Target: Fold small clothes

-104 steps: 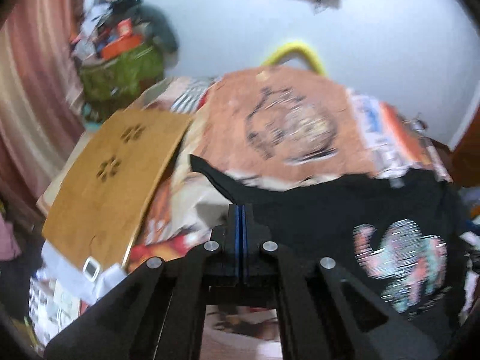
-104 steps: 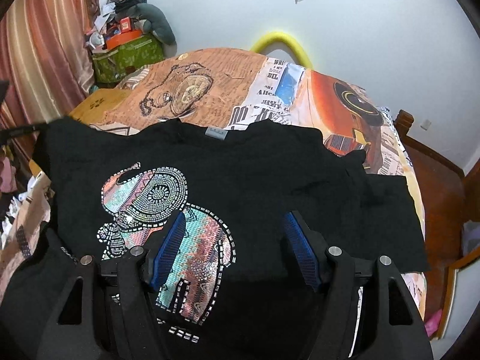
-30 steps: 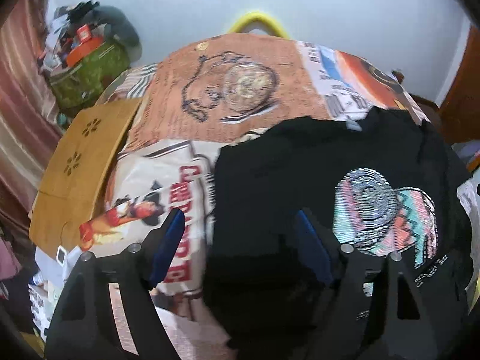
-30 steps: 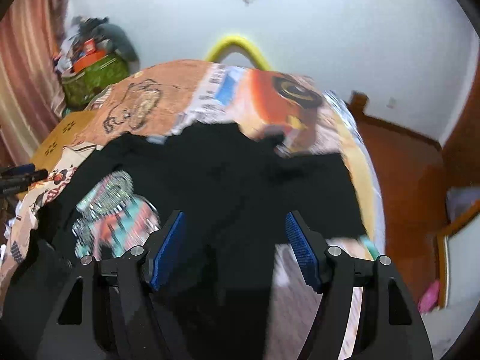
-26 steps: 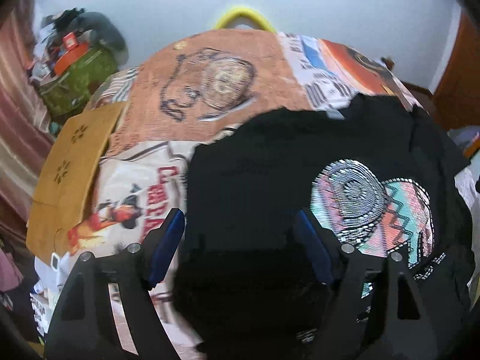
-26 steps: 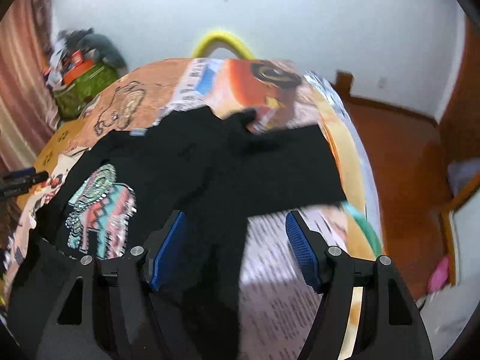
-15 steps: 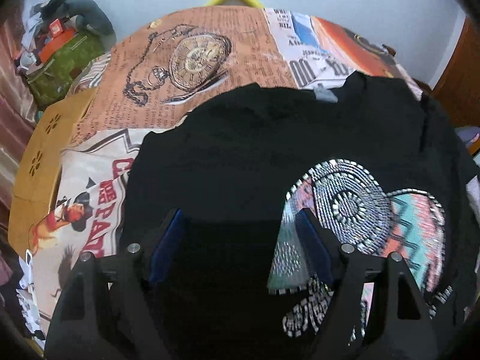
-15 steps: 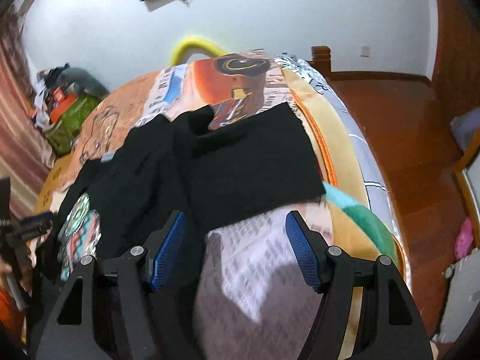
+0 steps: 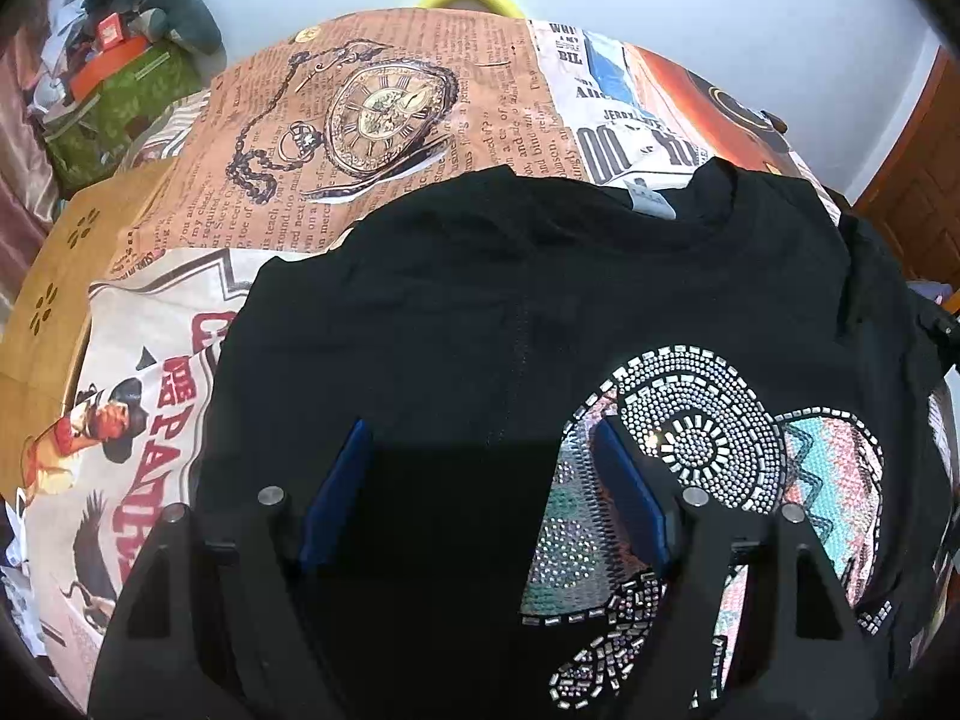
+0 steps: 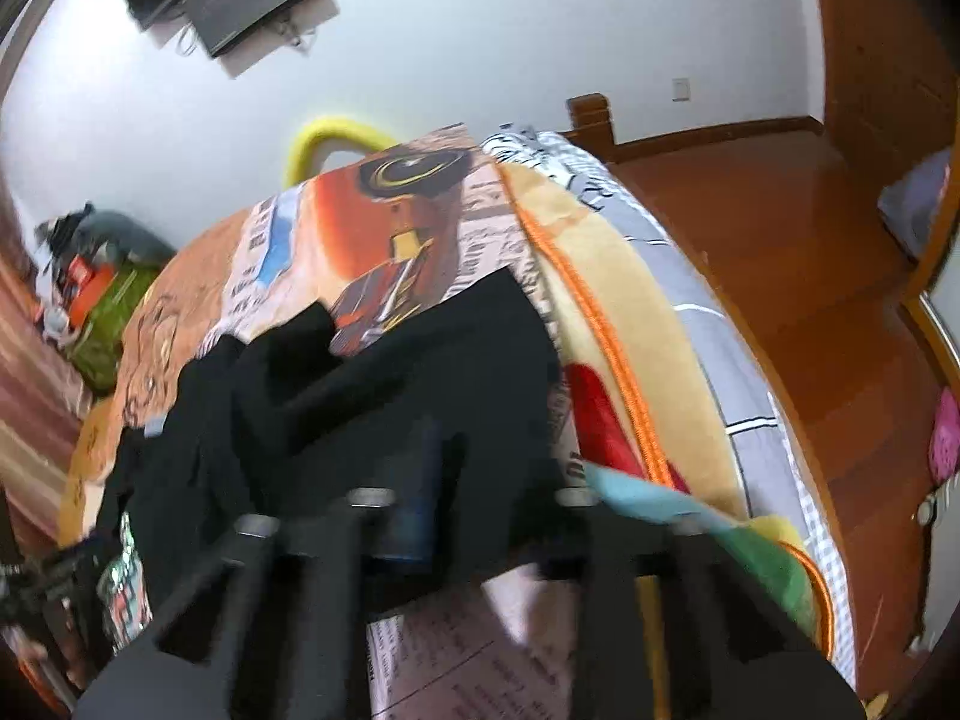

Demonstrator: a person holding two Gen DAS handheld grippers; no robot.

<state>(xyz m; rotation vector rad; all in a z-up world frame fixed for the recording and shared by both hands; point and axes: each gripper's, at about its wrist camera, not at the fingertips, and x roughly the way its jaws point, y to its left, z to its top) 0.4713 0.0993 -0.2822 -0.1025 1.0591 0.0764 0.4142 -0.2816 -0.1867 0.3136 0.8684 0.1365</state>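
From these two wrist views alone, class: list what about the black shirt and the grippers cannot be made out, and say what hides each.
- Right gripper, right wrist view: motion blur smears the fingers, so open or shut is unclear.
- Black shirt hem, left wrist view: covered by the left gripper body and cut off by the bottom edge.
- Beaded design, left wrist view: lower part runs behind the gripper.
- Neck label: too small to read.
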